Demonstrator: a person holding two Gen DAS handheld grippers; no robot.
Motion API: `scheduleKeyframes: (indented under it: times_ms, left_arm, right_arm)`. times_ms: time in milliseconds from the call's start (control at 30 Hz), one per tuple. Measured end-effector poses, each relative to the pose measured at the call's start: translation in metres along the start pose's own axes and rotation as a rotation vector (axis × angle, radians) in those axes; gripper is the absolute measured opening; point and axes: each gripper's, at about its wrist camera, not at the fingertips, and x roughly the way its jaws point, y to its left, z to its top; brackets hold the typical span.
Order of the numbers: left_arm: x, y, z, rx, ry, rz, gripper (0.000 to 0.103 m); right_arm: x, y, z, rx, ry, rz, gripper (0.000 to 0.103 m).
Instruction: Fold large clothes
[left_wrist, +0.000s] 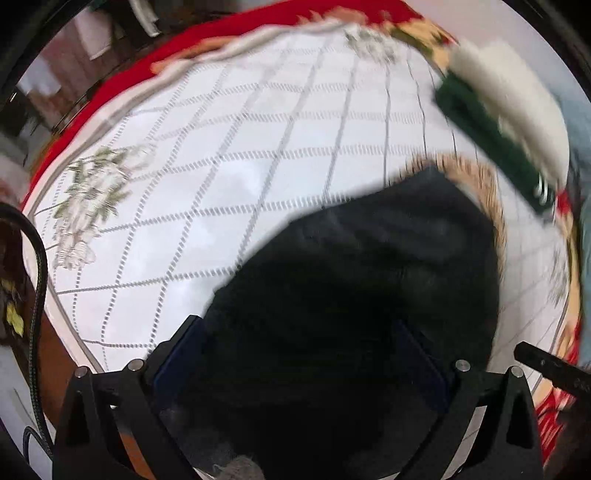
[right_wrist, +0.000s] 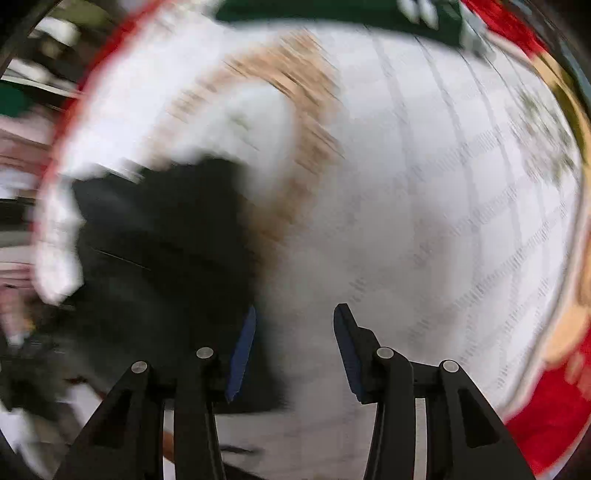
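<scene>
A large black garment (left_wrist: 362, 280) lies bunched on the white embroidered tablecloth (left_wrist: 221, 147). In the left wrist view my left gripper (left_wrist: 299, 332) stands wide open with the black cloth filling the space between its blue-padded fingers (left_wrist: 177, 350). In the blurred right wrist view the black garment (right_wrist: 159, 251) lies to the left; my right gripper (right_wrist: 293, 325) is open, its left finger (right_wrist: 242, 362) at the cloth's edge, nothing between the pads.
A woven straw mat (left_wrist: 480, 184) lies under the garment's far edge. A folded green and white item (left_wrist: 498, 110) sits at the far right of the table. The red table border (left_wrist: 92, 99) marks the table's edge. A black cable (left_wrist: 37, 295) hangs at left.
</scene>
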Motion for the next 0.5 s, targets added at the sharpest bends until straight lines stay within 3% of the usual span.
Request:
scheduleKeyframes:
  times_ms: [67,167,200,333,500]
  left_arm:
    - [-0.001,0.003,0.012,-0.027,-0.005,0.027,0.103]
    - [0.013,0.009,0.025,-0.042,0.013,0.07,0.103]
    - [0.018,0.011,0.029,-0.044,0.015,0.075,0.103]
    - [0.032,0.01,0.032,-0.016,0.016,0.128,0.103]
    - [0.032,0.022,0.019,-0.066,0.045,0.118,0.103]
  right_arm:
    - [-0.004,0.026,0.02,-0.043,-0.038,0.113,0.046]
    - [0.023,0.069,0.045,-0.088,-0.038,0.187,0.032]
    - [0.035,0.079,0.054,-0.088,-0.02,0.196,0.032]
    - [0.078,0.107,0.079,-0.133,0.021,0.086,0.032]
    - [0.075,0.113,0.089,-0.139,0.059,0.097,0.036]
